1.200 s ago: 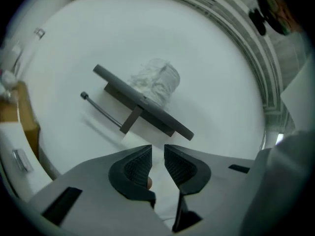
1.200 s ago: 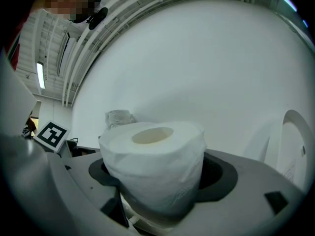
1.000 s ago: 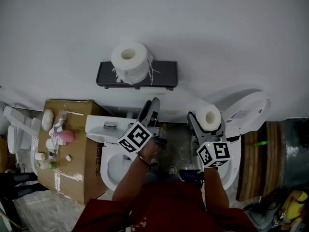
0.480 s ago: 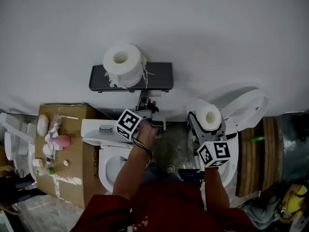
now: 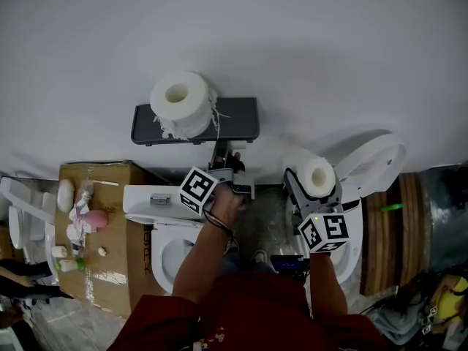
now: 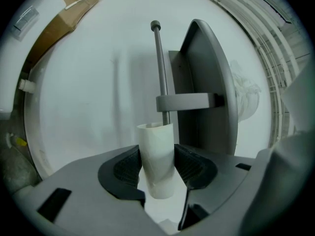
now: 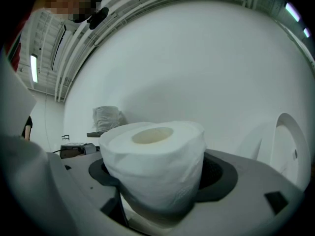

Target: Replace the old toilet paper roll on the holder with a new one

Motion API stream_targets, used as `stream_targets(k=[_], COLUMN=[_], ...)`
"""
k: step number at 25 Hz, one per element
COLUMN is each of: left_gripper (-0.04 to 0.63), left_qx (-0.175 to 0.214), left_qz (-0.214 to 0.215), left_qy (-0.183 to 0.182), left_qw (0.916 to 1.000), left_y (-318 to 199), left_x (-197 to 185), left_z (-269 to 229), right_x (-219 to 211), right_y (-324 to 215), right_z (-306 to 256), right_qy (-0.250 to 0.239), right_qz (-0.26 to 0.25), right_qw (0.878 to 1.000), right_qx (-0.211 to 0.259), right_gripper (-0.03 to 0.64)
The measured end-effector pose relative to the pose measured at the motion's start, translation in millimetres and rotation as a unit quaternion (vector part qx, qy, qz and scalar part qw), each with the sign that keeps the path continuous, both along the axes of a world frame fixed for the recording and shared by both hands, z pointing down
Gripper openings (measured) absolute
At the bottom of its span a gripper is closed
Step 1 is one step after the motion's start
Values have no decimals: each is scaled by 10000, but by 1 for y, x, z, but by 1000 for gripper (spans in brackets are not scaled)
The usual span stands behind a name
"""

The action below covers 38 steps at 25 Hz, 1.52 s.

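Note:
The dark holder shelf [image 5: 235, 119] is fixed to the white wall, with a ragged paper roll [image 5: 179, 102] resting on its left end. Just below it is my left gripper [image 5: 227, 165]. In the left gripper view its jaws are closing, and the pads touch both sides of a bare white cardboard tube [image 6: 157, 154]. The tube sits at the near end of the holder's thin rod [image 6: 158, 68], beside the grey shelf [image 6: 206, 82]. My right gripper [image 5: 316, 186] is shut on a full new roll [image 5: 319, 175], which is also seen close up as the new roll [image 7: 155, 166].
A cardboard box [image 5: 121, 218] with several small items stands at the left. Below the left gripper is a white toilet [image 5: 170, 251]. Another toilet with a raised lid [image 5: 376, 163] lies under the right gripper. Wooden boards [image 5: 409, 225] are at the far right.
My left gripper has moved up to the underside of the holder and rolled, so its jaws now sit round the tube. The right gripper has held still with the new roll.

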State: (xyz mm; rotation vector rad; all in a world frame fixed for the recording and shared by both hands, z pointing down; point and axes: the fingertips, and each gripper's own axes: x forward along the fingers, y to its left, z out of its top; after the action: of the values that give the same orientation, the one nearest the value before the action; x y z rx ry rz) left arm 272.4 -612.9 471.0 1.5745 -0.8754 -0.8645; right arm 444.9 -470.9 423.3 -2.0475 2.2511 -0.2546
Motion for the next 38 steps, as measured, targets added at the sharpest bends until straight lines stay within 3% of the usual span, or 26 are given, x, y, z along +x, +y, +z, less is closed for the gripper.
stream_targets(k=[12, 21, 30, 38], left_gripper=[221, 219, 218, 218], left_qx=[-47, -115, 0, 151], left_qz=[949, 1477, 1282, 294], left_qy=[144, 180, 276, 206], left_qw=[9954, 9888, 9914, 9992], left_y=[31, 68, 95, 91], left_x=[88, 119, 79, -11], left_z=[-2, 0, -9, -16], right_x=[36, 55, 33, -14], right_y=[16, 29, 23, 7], right_z=[-3, -6, -5, -2], right_qy=[-22, -63, -155, -169], right_qz=[438, 683, 363, -251], right_qw=[9990, 9976, 9992, 9995], right_qx=[51, 90, 112, 51], right_gripper=[422, 422, 422, 422])
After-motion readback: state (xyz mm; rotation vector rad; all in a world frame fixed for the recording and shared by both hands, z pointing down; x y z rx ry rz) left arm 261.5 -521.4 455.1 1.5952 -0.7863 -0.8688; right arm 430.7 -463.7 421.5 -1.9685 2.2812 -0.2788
